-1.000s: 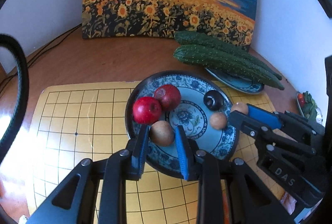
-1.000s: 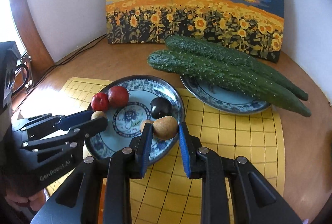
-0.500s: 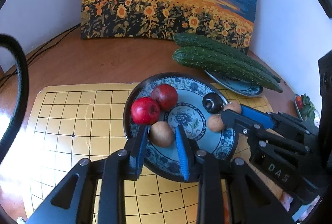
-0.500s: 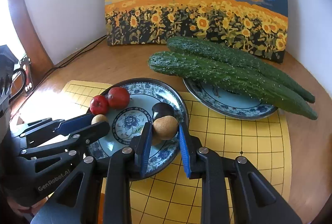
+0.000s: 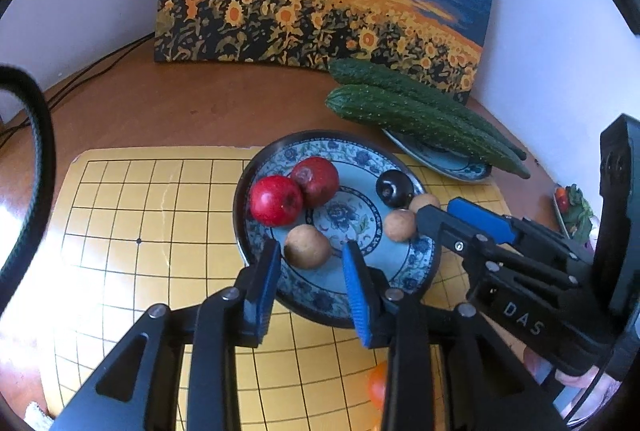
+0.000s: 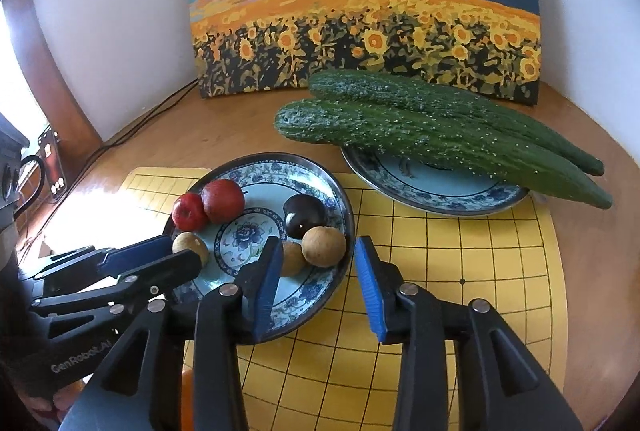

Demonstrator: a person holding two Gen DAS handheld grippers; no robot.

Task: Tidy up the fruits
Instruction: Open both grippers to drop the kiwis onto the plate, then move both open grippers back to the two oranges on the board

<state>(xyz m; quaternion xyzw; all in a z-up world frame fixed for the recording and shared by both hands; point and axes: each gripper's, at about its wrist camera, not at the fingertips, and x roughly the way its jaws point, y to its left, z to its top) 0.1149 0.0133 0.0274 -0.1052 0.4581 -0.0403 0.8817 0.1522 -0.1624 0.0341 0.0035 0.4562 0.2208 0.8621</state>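
Two grippers are working the same blue-and-white plate at once. The left gripper has a brown round fruit sitting just ahead of and between its fingers; the jaws are opening and there's a visible gap on each side, so I'd say it's been set down on the plate, not held. Same deal on the other side: the right gripper is opening too, with a second brown fruit between and just past its fingers, resting near the plate's rim and clear of both pads.

My guess is both hands are dropping off their fruit together, which is why they're angled down at the near edge of the plate.

Count on that plate, going outward from the fingers: three brown fruits (the third is tucked right behind the right gripper's inner finger), one dark purple-black fruit just beyond them, and two red apples touching each other on the far left side. Six pieces total.

Further out past the right fingers there's a second plate with two long cucumbers lying across it, overhanging both edges. Everything sits on a yellow grid mat on the wooden bench, with a sunflower painting leaning on the wall behind.
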